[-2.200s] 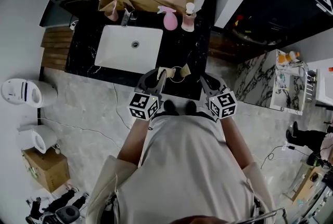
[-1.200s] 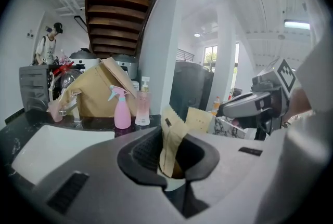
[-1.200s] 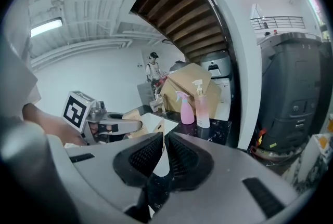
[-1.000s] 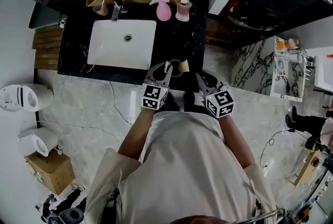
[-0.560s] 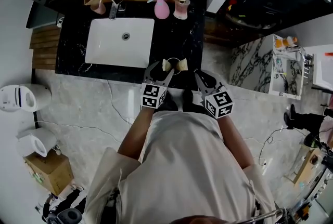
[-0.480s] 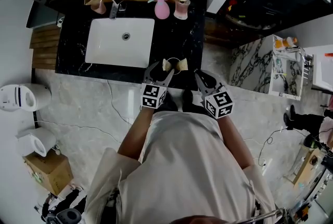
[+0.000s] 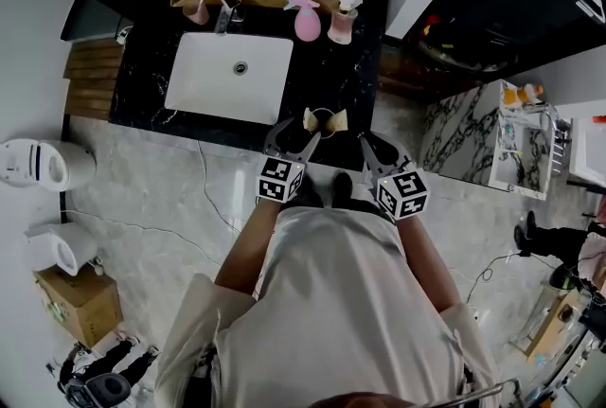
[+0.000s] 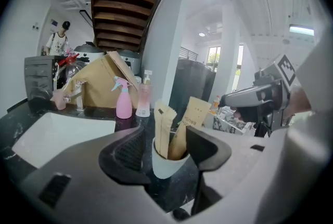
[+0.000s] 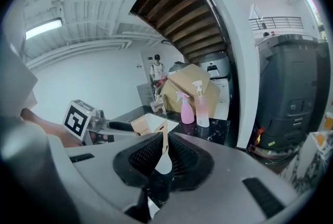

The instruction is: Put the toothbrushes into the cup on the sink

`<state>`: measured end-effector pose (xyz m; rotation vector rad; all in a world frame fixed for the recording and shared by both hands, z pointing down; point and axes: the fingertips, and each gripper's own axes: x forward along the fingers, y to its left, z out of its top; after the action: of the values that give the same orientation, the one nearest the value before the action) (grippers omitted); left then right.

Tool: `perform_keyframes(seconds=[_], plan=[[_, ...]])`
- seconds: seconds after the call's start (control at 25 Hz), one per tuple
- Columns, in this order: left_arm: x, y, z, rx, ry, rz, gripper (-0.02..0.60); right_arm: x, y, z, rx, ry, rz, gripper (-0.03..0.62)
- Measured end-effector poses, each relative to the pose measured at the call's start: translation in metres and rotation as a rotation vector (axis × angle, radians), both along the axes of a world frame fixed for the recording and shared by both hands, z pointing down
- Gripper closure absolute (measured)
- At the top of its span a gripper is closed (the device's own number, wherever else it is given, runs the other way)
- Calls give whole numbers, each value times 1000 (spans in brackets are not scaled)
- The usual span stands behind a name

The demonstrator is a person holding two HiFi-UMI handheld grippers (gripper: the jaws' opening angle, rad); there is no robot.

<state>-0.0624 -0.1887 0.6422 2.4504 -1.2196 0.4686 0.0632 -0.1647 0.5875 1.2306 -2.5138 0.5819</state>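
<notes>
The two wrapped toothbrushes [image 8: 164,132] were found standing in the cup [image 8: 166,167], between the jaws of the left gripper [image 8: 169,147], which had been released wide since a second before, while the right gripper [image 9: 165,158] alongside was kept clenched, empty.

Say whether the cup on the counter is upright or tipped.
Upright: the cup stands on its base, with wrapped toothbrushes sticking up from it.
</notes>
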Motion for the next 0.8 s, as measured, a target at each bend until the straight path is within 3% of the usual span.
perform_keyframes(seconds=[0.16, 0.44, 0.8], plan=[[-7, 5, -13, 8, -31, -9, 333, 3, -2, -7, 12, -8, -1, 540], [-18, 12, -47, 36, -1, -19, 371, 2, -6, -24, 45, -11, -15, 540], [-29, 21, -93, 88, 49, -52, 483, -5, -9, -55, 108, -5, -75, 540]])
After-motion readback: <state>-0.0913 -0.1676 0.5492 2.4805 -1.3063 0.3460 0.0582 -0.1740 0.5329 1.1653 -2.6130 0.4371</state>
